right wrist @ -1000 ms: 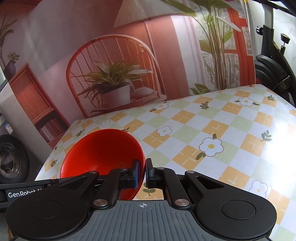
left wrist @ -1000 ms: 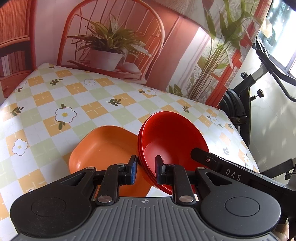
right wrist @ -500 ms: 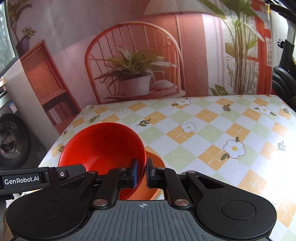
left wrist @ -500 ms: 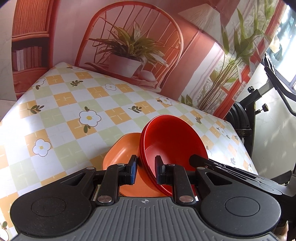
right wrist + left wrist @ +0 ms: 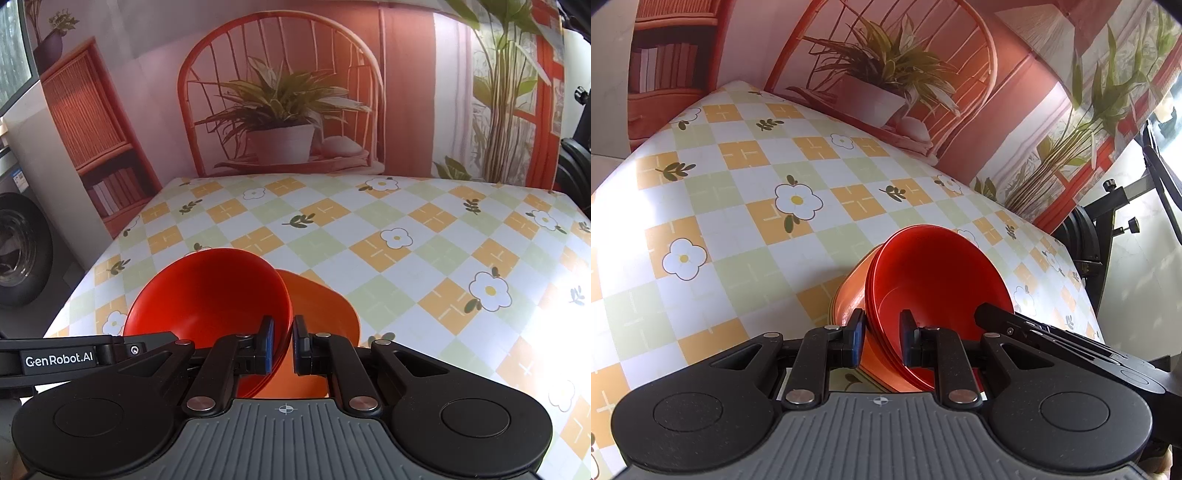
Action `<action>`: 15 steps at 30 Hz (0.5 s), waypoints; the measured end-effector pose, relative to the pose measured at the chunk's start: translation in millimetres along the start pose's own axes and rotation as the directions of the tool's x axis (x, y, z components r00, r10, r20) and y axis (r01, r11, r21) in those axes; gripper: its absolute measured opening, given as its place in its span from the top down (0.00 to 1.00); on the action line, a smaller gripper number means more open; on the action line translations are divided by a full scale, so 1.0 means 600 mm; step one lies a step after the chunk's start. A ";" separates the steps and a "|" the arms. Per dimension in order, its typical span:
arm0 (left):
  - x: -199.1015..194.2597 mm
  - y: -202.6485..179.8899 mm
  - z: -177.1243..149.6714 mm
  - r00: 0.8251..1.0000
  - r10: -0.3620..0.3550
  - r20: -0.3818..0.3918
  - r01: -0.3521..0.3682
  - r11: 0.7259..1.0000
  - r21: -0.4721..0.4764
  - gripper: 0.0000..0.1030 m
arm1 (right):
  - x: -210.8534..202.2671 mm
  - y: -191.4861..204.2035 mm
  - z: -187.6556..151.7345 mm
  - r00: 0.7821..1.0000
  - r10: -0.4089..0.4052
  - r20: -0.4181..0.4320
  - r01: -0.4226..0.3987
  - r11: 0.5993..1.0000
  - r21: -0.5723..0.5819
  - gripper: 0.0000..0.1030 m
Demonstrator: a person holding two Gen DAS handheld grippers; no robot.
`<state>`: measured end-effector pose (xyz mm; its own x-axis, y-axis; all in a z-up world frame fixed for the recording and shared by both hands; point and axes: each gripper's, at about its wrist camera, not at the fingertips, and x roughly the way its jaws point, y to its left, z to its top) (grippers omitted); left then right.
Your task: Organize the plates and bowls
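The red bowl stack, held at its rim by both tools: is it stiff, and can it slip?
The red bowl stack looks like hard plastic, probably stiff and light. Its glossy rim may slip between the left tool pads. Tilted against the orange plates, it could rock if released.

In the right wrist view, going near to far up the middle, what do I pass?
right gripper clamped on the rim of the red bowls → orange plate beyond the rim → checked flower tablecloth → backdrop picture of a potted plant
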<state>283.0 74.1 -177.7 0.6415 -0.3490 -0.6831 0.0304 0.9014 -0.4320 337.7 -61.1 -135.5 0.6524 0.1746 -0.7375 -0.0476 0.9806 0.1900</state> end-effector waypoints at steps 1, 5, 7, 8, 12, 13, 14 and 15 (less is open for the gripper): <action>0.003 0.001 0.000 1.000 -0.001 -0.001 0.001 1.000 -0.002 0.81 | 0.002 0.000 0.000 1.000 -0.001 -0.001 0.001 1.000 -0.002 0.91; 0.015 -0.001 -0.002 1.000 -0.002 -0.008 0.002 1.000 -0.002 0.81 | 0.009 -0.005 0.000 1.000 -0.009 -0.005 0.009 1.000 -0.004 0.91; 0.021 -0.005 -0.004 1.000 0.005 -0.009 -0.005 1.000 0.009 0.81 | 0.013 -0.008 -0.002 1.000 -0.012 -0.010 0.012 1.000 0.001 0.91; 0.023 -0.005 -0.004 1.000 0.007 -0.010 -0.007 1.000 0.013 0.81 | 0.015 -0.009 -0.002 1.000 -0.014 -0.012 0.014 1.000 0.002 0.92; 0.034 -0.003 -0.006 1.000 0.010 -0.020 -0.010 1.000 0.009 0.81 | 0.019 -0.012 -0.005 1.000 -0.016 -0.019 0.016 1.000 -0.004 0.91; 0.036 -0.003 -0.006 1.000 0.013 -0.024 -0.013 1.000 0.010 0.81 | 0.021 -0.012 -0.006 1.000 -0.016 -0.022 0.016 1.000 -0.003 0.91; 0.038 -0.004 -0.007 0.999 0.016 -0.027 -0.016 1.000 0.013 0.81 | 0.022 -0.013 -0.007 1.000 -0.015 -0.026 0.015 1.000 -0.001 0.91; 0.039 -0.004 -0.008 0.999 0.019 -0.029 -0.019 1.000 0.017 0.81 | 0.023 -0.014 -0.008 0.999 -0.014 -0.028 0.014 1.000 0.001 0.91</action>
<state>294.4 62.3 -195.4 0.6192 -0.3392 -0.7082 0.0313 0.9118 -0.4094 343.6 -66.7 -150.6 0.6314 0.1628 -0.7581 -0.0375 0.9830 0.1799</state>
